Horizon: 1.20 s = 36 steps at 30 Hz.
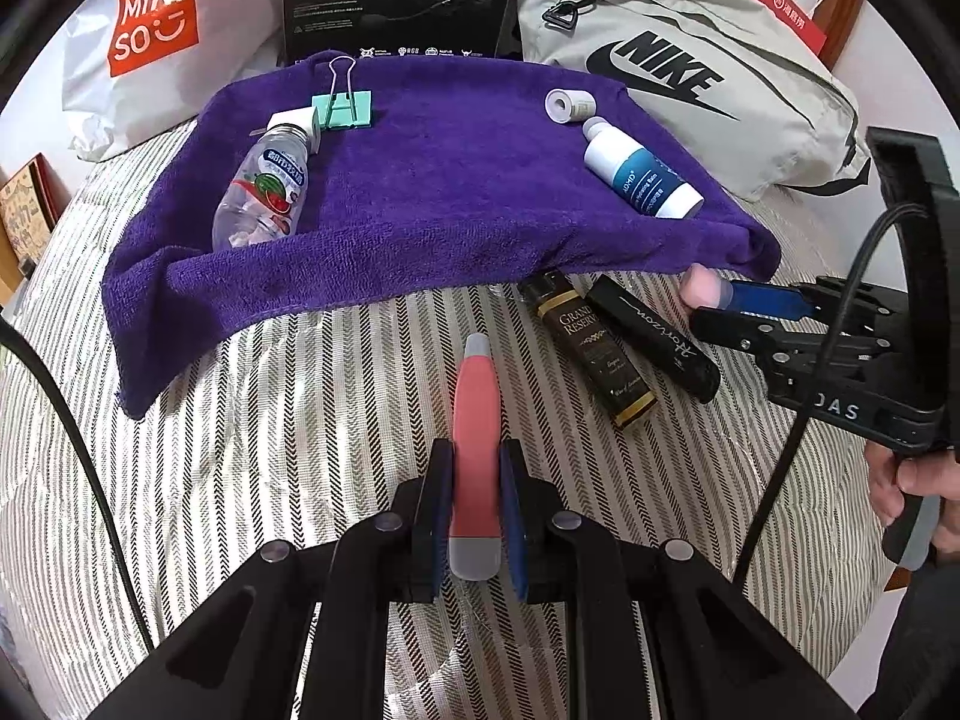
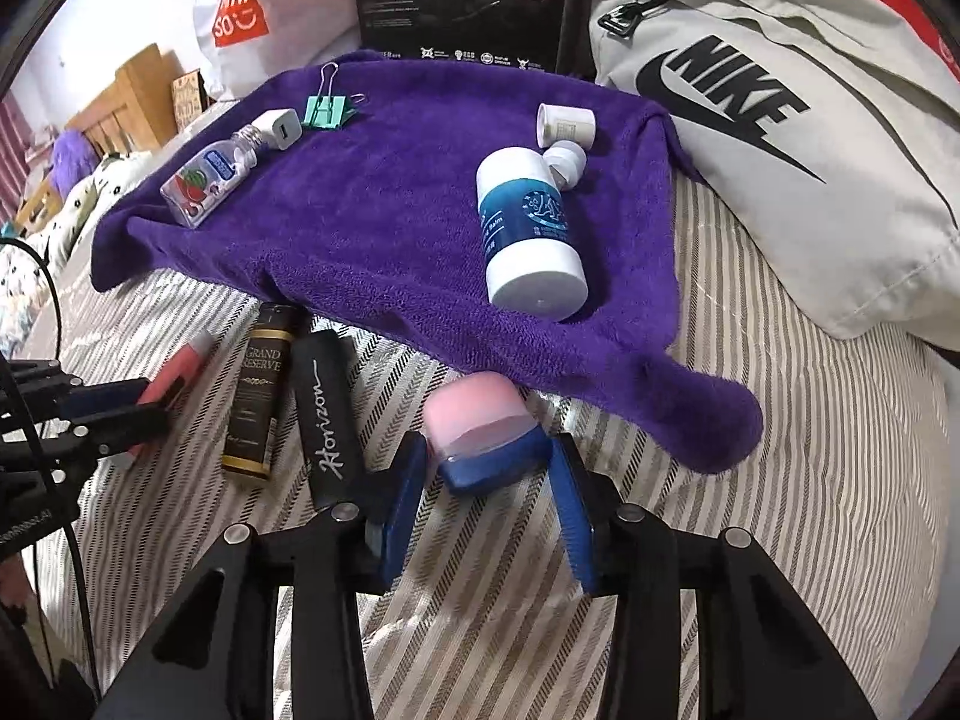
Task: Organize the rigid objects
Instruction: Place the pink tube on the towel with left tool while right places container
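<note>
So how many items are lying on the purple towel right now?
5: a clear drink bottle, white charger plug and green binder clip at the towel's left; a small white roll and white-and-blue bottle at its right. Folds might hide more.

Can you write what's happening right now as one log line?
left tongs: shut on pink tube | right tongs: shut on pink jar | purple towel: five items

Fuzzy purple terry towel (image 1: 456, 192) on matt striped woven bedcover (image 1: 288, 420)

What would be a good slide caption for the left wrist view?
Left gripper shut on a pink tube over the striped bedding, near a purple towel.
</note>
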{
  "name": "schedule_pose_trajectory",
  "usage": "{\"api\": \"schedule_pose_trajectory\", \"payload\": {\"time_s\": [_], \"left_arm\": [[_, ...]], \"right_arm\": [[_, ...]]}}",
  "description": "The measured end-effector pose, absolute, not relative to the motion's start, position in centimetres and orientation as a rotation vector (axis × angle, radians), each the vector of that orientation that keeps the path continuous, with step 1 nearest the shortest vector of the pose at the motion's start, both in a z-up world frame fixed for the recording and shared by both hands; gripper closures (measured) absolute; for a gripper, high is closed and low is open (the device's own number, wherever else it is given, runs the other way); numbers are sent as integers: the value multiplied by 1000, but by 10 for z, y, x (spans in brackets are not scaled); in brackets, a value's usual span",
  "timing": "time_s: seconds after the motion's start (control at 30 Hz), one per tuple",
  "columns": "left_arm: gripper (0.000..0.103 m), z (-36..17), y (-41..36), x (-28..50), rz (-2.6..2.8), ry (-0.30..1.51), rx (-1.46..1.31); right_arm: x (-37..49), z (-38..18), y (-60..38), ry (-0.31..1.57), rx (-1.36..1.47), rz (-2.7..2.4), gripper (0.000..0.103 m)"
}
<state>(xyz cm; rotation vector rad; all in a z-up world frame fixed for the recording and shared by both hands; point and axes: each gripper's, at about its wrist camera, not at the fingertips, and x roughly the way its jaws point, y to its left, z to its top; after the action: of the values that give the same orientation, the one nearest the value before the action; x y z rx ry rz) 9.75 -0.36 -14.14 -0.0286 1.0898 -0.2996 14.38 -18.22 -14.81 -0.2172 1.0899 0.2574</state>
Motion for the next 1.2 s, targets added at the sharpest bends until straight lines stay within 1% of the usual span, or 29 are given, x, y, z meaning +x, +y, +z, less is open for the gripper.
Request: {"api": "schedule_pose_trajectory", "payload": {"time_s": [0.17,0.33,0.57,0.9,1.2], "left_arm": [[87,-141,-5,97,-300,1091,-23],[88,-140,-5,95,-286,1092,-1],[88,-141,-11,96,-267,1071,28],[88,-127,22,86,-285,1059,-75],[88,-113,32,87,-290,1036,-88]], "right_arm": [[144,-148,-178,1082,-243,272,62],[134,-145,-188,1110,-207,293,62],[130,-148,-189,1102,-180,292,62],[115,-131,-203,1086,-100,307,62],[107,-121,-203,1069,-74,327,62]]}}
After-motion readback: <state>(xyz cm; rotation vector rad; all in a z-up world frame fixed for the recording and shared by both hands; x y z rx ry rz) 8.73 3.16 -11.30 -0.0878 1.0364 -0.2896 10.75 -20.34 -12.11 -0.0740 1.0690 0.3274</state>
